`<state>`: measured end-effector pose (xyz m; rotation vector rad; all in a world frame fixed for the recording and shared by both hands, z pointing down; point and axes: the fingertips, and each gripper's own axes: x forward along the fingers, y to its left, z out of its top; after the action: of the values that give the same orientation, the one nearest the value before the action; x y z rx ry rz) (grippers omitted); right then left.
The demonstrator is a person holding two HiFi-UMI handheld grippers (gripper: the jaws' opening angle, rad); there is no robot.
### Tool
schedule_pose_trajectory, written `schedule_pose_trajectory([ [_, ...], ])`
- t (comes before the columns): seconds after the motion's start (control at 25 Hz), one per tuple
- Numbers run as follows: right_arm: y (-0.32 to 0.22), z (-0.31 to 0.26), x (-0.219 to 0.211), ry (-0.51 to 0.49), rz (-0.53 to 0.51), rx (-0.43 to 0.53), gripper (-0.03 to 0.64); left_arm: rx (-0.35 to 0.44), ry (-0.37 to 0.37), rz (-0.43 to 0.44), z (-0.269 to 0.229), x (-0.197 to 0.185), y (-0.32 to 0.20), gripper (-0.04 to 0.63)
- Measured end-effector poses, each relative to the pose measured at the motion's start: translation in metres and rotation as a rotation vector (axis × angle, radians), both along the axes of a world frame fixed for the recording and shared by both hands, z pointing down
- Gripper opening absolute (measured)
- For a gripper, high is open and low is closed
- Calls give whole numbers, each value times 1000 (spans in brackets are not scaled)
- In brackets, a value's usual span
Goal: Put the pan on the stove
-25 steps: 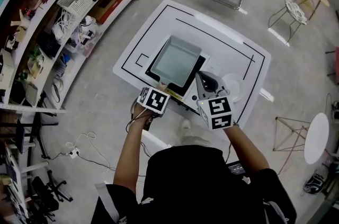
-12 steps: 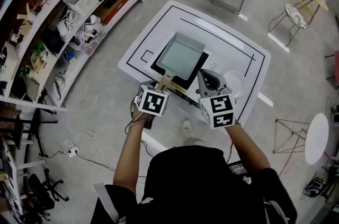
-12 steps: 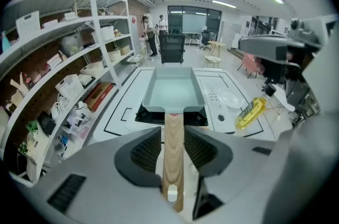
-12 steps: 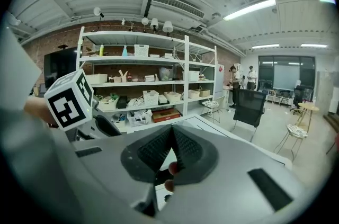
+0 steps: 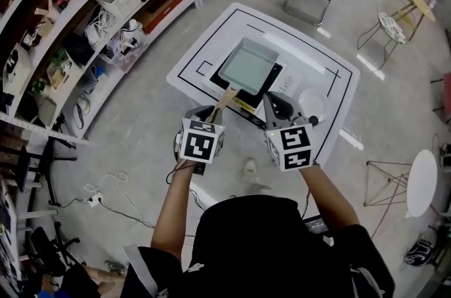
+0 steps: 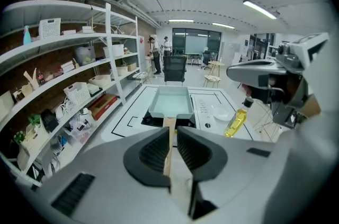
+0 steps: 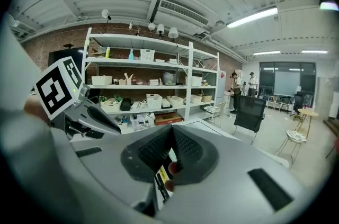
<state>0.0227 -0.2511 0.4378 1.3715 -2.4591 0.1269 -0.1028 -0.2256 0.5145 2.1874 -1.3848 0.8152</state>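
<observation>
Already the pan (image 6: 170, 101) is seen resting flat on the stove (image 6: 150, 121), so little is left to be done. The left claw (image 6: 173, 134) has just been closing, with the wooden handle (image 6: 169, 125) between its jaws but apparently not pinched, so it is judged released. If it were drawn away crookedly, the handle could be snagged and the pan dragged off the stove towards the oil bottle (image 6: 237, 121). The right claw (image 7: 172, 133) is clenched on nothing.
</observation>
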Motion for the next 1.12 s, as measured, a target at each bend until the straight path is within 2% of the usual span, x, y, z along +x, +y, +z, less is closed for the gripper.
schedule_pose_trajectory([
  [0.28, 50, -10, -15, 5, 3, 26, 2, 100, 62, -48, -28, -19, 49, 12],
  [0.6, 102, -23, -30, 1, -1, 62, 3, 251, 153, -65, -66, -30, 105, 11],
  [0.76, 125, -30, -31, -3, 4, 73, 2, 296, 205, -60, -83, -26, 132, 11],
  [1.12, 163, -43, -23, -15, 23, 90, 2, 452, 211, -19, -114, -13, 173, 9],
])
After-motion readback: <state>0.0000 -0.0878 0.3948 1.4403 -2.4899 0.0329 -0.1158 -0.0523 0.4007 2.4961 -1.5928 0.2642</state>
